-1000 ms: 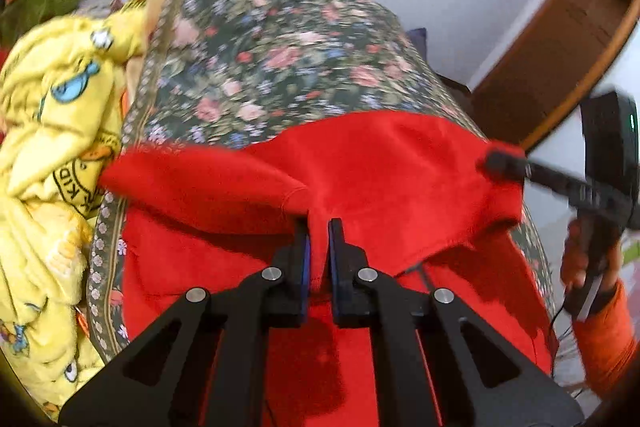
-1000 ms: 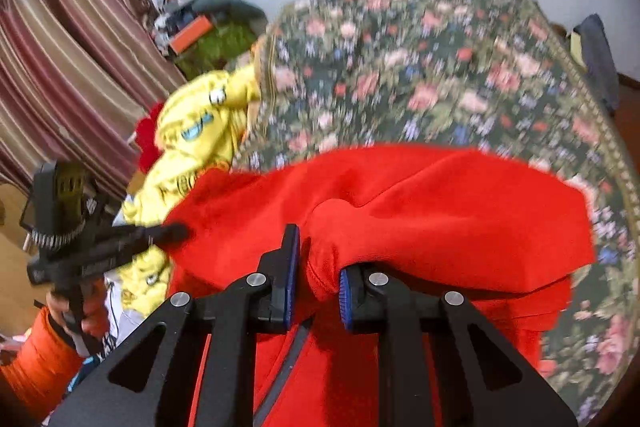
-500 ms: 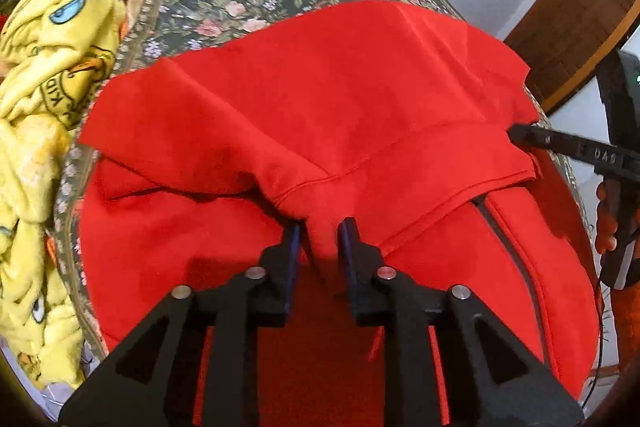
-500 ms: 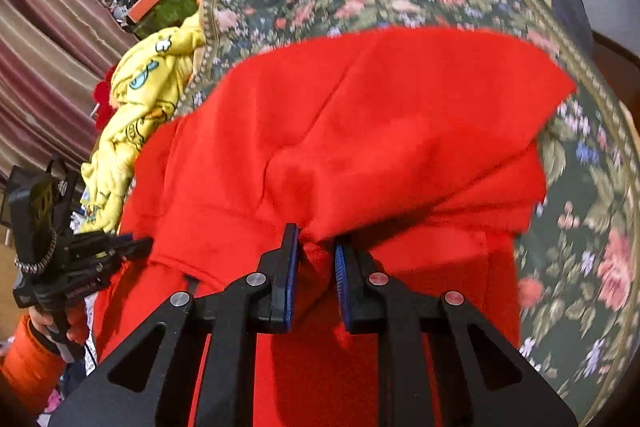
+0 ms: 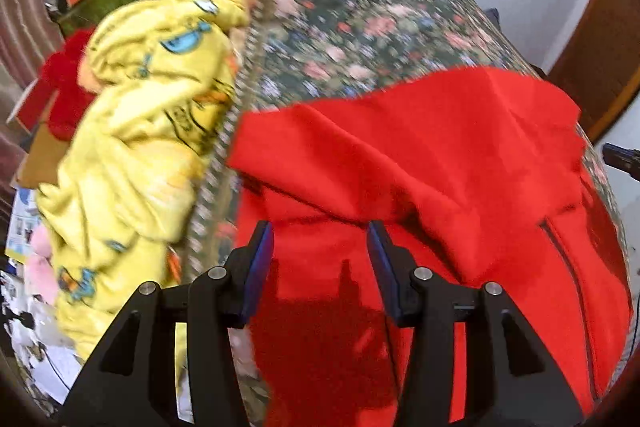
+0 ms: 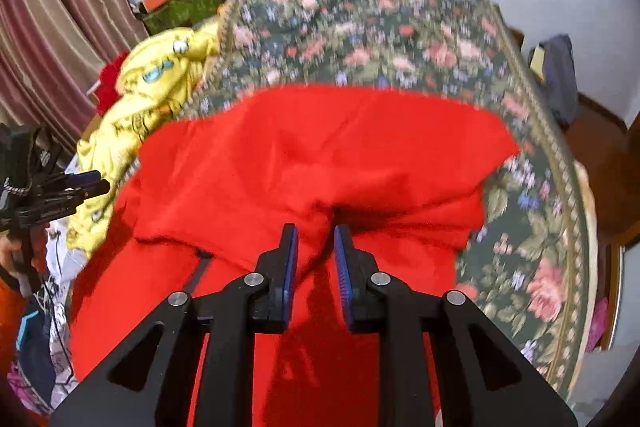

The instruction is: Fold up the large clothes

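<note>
A red zip-up garment lies on the floral-covered table, with its upper part folded down over the lower part. My left gripper is open and empty above the garment's left side. In the right wrist view the garment fills the middle. My right gripper is partly open, with a bunch of red cloth between the jaws; whether the pads still press it is unclear. The left gripper also shows in the right wrist view, at the left edge.
A crumpled yellow cartoon-print cloth hangs off the table's left edge. Clutter, a green bag and striped curtains stand at the far left. A wooden door frame is on the right. Papers lie on the floor.
The left gripper has opened, let go of the red fold and shifted left. The right jaws have widened on the cloth. The folded part has settled on the garment.
</note>
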`<state>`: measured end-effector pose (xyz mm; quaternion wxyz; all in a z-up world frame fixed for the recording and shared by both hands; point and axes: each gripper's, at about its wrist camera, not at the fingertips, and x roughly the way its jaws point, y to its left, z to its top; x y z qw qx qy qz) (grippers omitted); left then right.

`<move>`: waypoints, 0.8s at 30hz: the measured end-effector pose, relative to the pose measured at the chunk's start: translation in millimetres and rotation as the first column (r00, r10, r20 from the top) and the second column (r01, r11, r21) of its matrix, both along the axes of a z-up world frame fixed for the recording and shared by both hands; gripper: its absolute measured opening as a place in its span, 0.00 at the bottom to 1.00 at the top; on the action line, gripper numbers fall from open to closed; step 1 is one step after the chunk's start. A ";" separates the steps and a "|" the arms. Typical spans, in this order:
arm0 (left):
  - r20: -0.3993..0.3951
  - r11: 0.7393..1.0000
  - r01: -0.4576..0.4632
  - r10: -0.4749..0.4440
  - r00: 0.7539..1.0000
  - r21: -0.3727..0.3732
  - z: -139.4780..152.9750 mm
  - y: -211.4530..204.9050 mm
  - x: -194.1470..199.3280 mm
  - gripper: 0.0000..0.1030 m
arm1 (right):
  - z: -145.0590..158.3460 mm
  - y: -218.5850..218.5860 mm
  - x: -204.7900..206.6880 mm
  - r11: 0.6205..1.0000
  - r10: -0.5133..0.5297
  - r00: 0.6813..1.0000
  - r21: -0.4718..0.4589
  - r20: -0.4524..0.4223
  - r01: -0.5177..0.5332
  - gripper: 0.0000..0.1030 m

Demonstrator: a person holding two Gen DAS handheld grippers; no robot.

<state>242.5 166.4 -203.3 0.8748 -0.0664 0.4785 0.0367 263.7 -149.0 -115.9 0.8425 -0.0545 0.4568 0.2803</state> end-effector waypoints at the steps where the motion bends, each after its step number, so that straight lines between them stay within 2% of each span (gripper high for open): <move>1: 0.007 1.000 -0.007 0.007 1.000 -0.002 2.3 2.8 5.5 0.47 | 2.8 3.6 1.2 1.000 -0.001 1.000 0.004 0.014 0.001 0.30; 3: 0.018 1.000 -0.005 0.005 1.000 -0.005 2.6 3.0 17.8 0.49 | 4.3 14.1 9.9 1.000 -0.007 0.999 0.004 0.047 0.007 0.47; 5: 0.015 1.000 -0.006 0.006 1.000 0.002 -3.7 -1.2 33.1 0.51 | -2.6 26.1 19.2 1.000 -0.009 0.999 -0.012 0.048 0.010 0.48; 9: -0.036 1.000 -0.011 0.012 0.999 0.018 -33.5 -9.4 57.9 0.51 | -34.3 36.2 40.4 0.996 -0.028 0.999 -0.079 -0.019 0.026 0.48; 12: -0.101 0.998 -0.039 0.044 0.994 0.052 -61.2 -6.4 65.6 0.52 | -60.1 23.2 53.2 0.989 -0.070 0.995 -0.138 -0.077 0.059 0.48; 14: -0.127 0.995 -0.060 0.070 0.989 0.078 -75.4 0.0 63.9 0.52 | -70.1 5.0 57.5 0.989 -0.101 0.988 -0.118 -0.113 0.088 0.50; 15: -0.128 0.993 -0.075 0.085 0.988 0.086 -79.8 5.7 60.4 0.56 | -70.6 -4.0 58.2 0.990 -0.114 0.986 -0.098 -0.122 0.102 0.55; 16: -0.123 0.992 -0.088 0.098 0.988 0.086 -81.1 10.2 55.9 0.64 | -69.3 -11.9 58.8 0.990 -0.127 0.984 -0.083 -0.127 0.117 0.56; 17: -0.120 0.991 -0.108 0.117 0.986 0.084 -81.2 17.4 49.6 0.66 | -67.4 -22.4 59.2 0.988 -0.148 0.980 -0.067 -0.133 0.140 0.56; 20: -0.129 0.989 -0.131 0.138 0.982 0.063 -81.9 36.2 31.4 0.69 | -60.6 -43.3 56.3 0.980 -0.193 0.972 -0.067 -0.133 0.185 0.56; 24: -0.140 0.979 -0.172 0.186 0.972 0.106 -77.6 56.0 12.5 0.69 | -53.5 -63.7 52.3 0.964 -0.256 0.960 -0.103 -0.114 0.244 0.56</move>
